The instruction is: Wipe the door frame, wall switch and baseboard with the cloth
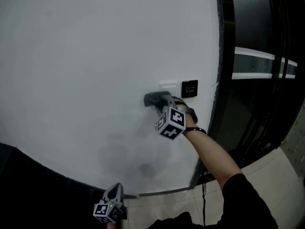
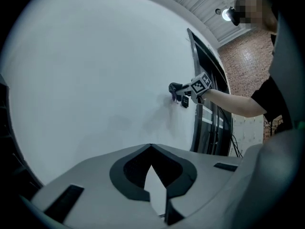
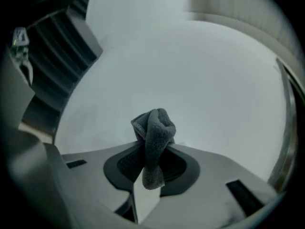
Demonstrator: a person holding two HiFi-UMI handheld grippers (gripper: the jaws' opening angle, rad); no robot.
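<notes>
The soft, light cloth [image 3: 155,128] (judged floppy) is clamped mid-fold in the right gripper [image 3: 151,152]; the left gripper [image 2: 151,149] is closed, empty.

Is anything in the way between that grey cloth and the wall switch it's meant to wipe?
Nothing visible. The right gripper, shut on the cloth, holds it against the wall right under the white wall switch. The black panel sits beside the switch, not between.
</notes>
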